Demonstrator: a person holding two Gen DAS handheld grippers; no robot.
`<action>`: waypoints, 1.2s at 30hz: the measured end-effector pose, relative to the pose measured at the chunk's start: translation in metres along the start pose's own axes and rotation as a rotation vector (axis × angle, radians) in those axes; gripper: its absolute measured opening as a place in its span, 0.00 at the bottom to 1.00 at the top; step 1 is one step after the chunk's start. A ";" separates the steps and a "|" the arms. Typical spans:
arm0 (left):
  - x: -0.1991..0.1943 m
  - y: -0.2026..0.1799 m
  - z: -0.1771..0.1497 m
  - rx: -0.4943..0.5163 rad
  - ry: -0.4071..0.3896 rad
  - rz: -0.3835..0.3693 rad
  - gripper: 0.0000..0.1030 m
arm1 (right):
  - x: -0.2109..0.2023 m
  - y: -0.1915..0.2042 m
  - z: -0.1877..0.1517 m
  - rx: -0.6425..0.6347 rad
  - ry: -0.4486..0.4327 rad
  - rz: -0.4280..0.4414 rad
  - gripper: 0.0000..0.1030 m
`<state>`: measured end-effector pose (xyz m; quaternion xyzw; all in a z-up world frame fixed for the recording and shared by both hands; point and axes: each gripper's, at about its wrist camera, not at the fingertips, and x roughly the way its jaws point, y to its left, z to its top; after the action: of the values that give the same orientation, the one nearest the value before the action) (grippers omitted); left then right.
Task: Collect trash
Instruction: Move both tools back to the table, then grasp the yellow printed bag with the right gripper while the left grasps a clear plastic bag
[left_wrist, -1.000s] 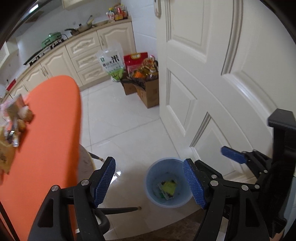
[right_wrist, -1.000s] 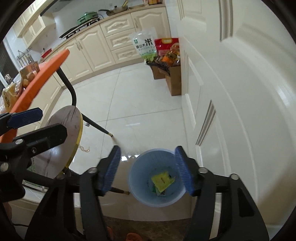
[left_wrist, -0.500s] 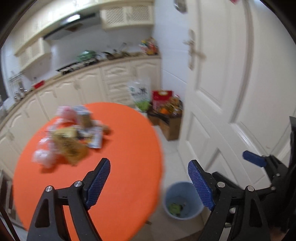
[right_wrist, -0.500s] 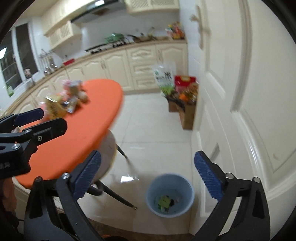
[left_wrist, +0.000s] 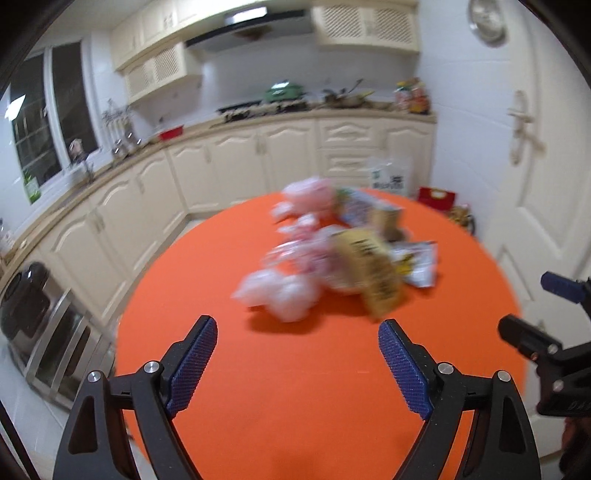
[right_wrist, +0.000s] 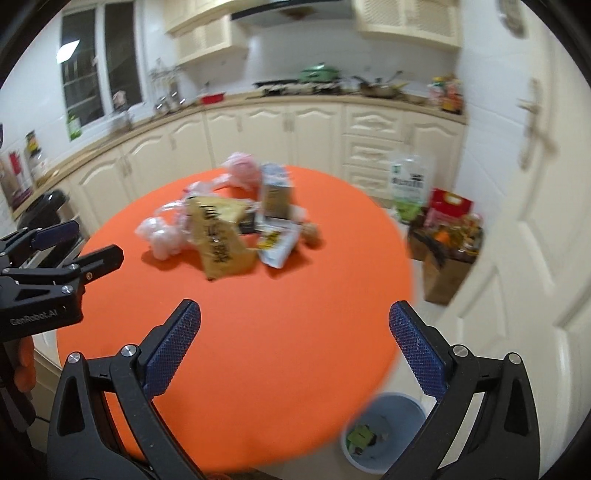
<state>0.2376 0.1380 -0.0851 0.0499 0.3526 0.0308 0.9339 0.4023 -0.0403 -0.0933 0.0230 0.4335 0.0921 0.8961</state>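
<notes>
Because both pictures are blurry, the pile of trash (left_wrist: 340, 258) on the round orange table (left_wrist: 295, 369) is hard to make out. The kitchen cabinets (left_wrist: 236, 166) run along the back wall, and a white door (left_wrist: 535, 184) stands on the right side. The table's near edge is cut off at the bottom of the left wrist view. On the floor by the door sits an open cardboard box (right_wrist: 443, 266) full of things too smeared to name.

A blue bin (right_wrist: 384, 439) shows only in the right wrist view, low down beside the table — the table edge and a claw arm hide part of it. Some scraps lie inside it, one of them green.

In the pile, a tan paper bag (right_wrist: 221, 240) with dark writing is the clearest piece. Next to it are white and pink plastic bags (left_wrist: 284, 291), a silver packet (right_wrist: 277, 247) and a small carton (right_wrist: 275, 195) standing up. Nothing else can be told apart.

The left gripper (left_wrist: 295, 369) hangs over the bare orange top with its blue pads (left_wrist: 192, 369) spread wide and nothing between them. The pile lies ahead of it, well apart from the tips. The right gripper (right_wrist: 295, 354) is also spread wide and empty — the pile is ahead and a little to its left, and the bin is just below its right finger.
</notes>
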 end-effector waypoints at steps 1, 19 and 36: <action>0.007 0.006 0.002 -0.008 0.015 0.006 0.84 | 0.010 0.005 0.005 -0.009 0.011 0.013 0.99; 0.127 0.069 0.047 -0.136 0.132 -0.131 0.84 | 0.144 0.054 0.062 -0.155 0.123 0.123 0.79; 0.170 0.059 0.074 -0.089 0.136 -0.128 0.49 | 0.121 0.034 0.045 -0.028 0.099 0.280 0.36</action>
<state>0.4130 0.2069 -0.1346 -0.0163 0.4160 -0.0101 0.9092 0.5064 0.0172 -0.1546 0.0660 0.4686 0.2233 0.8522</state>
